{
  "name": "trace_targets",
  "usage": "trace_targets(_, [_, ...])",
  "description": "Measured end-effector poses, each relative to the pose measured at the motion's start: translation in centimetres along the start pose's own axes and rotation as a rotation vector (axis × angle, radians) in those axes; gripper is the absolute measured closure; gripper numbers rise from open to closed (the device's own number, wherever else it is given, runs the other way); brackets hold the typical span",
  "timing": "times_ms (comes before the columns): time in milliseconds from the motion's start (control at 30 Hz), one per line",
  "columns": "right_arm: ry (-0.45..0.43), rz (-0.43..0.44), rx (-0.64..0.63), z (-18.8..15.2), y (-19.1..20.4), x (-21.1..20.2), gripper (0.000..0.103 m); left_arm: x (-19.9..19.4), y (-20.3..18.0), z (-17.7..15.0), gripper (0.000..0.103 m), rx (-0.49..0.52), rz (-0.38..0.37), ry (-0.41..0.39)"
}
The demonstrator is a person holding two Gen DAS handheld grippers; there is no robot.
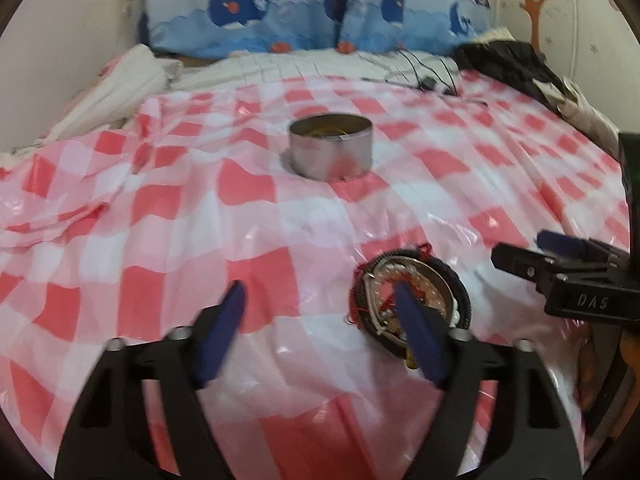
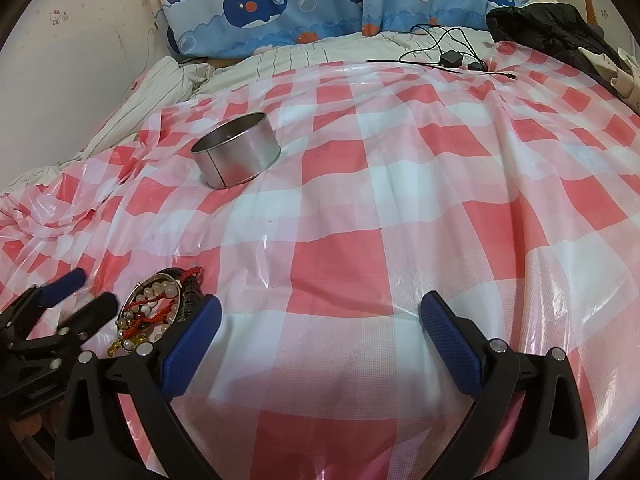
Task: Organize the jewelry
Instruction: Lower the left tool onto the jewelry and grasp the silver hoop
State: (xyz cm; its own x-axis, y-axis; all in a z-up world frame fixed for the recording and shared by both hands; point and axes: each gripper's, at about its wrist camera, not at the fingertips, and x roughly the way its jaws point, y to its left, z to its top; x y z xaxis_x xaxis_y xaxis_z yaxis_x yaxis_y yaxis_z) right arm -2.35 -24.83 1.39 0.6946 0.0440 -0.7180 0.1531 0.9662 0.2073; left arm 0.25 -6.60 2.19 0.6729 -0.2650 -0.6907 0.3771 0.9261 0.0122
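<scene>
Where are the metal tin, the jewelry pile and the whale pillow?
metal tin (image 2: 240,156), right wrist view, on its outer side wall.
jewelry pile (image 2: 154,308), right wrist view, on the beads and red cord in the middle.
whale pillow (image 2: 256,8), right wrist view, on the big blue whale print.

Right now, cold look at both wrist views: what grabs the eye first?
The red-and-white checkered plastic sheet fills both views. A round metal tin stands upright alone mid-sheet, rim open. Near the front, a tangled pile of jewelry, pearl beads, red cord and a dark ring, lies between the open left gripper and the open right gripper; behind, whale-print pillows.
</scene>
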Motion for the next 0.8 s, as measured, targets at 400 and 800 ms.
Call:
trace_targets(400, [0.0, -0.001, 0.0, 0.1, 0.0, 0.0, 0.007, 1.1, -1.3, 0.5, 0.071, 0.066, -0.069, 0.038])
trace_targets(800, [0.0, -0.001, 0.0, 0.0, 0.0, 0.0, 0.007, -0.1, 0.6, 1.4, 0.1, -0.043, -0.228, 0.003])
